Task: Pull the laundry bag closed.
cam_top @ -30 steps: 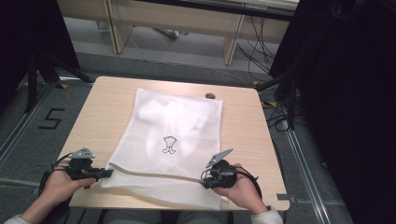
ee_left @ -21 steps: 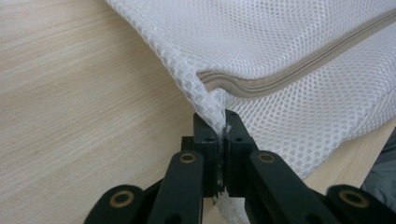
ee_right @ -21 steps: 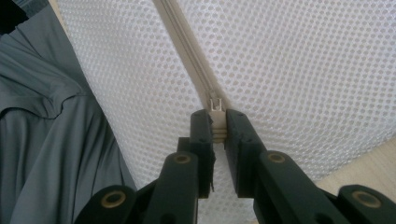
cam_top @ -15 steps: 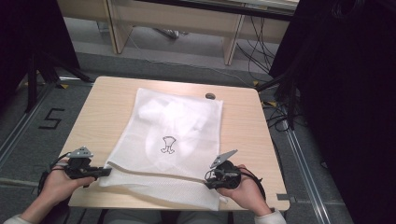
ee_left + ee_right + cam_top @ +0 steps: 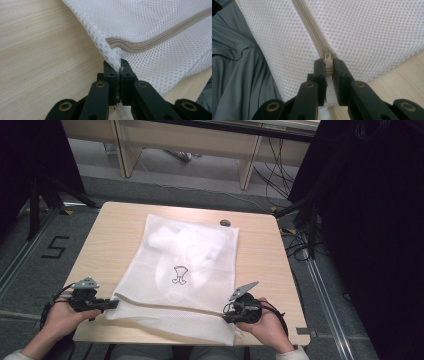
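Lying flat on the pale wood-grain table (image 5: 115, 227) is a white mesh laundry bag (image 5: 195, 255), rectangular, of fine honeycomb netting, with a beige zipper (image 5: 160, 41) running across its near end; the near edge overhangs the table's front. A small dark printed figure (image 5: 179, 274) is seen at mid-bag, and a bunched white item is visible through the mesh at the far half.

At the left, the left gripper (image 5: 106, 304) is held level by the left hand (image 5: 62, 317), pointed right along the table's near edge. Its black jaws are closed on the bag's near left corner, the netting pinched between the pads just beside the zipper's end.

At the right, the right gripper (image 5: 229, 315) is held by the right hand (image 5: 265, 322), pointed left at the bag's near right corner. Its jaws are clamped on the zipper pull (image 5: 327, 57) at the right end of the zipper. Grey clothing (image 5: 239, 75) is seen beneath the overhanging mesh.
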{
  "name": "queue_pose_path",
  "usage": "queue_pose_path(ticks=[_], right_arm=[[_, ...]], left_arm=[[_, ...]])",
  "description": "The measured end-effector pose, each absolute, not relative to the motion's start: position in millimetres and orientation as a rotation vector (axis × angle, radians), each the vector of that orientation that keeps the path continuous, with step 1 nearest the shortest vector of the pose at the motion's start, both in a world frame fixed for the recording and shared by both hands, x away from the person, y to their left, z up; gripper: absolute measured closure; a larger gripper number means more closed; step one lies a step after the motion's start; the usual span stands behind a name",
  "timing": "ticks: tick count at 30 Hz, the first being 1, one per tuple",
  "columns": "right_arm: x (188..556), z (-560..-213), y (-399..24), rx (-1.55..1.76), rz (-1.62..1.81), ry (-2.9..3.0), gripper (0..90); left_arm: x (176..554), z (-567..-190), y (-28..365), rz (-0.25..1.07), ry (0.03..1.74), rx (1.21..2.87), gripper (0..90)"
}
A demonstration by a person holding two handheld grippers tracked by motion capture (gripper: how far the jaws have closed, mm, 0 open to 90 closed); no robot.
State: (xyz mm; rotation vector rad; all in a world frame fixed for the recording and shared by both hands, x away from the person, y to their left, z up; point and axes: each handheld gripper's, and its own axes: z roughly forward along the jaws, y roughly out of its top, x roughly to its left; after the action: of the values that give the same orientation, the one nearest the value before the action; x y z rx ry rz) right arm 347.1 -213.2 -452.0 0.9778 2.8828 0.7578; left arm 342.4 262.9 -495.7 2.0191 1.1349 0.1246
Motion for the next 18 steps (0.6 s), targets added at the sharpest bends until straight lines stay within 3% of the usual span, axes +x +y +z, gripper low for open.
queue_pose_path(ticks=[18], right_arm=[[344.9, -454.2, -225.9, 1.003, 0.751, 2.875, 82.2]], left_arm=[[342.4, -495.8, 262.7, 0.122, 1.140, 2.020, 85.8]])
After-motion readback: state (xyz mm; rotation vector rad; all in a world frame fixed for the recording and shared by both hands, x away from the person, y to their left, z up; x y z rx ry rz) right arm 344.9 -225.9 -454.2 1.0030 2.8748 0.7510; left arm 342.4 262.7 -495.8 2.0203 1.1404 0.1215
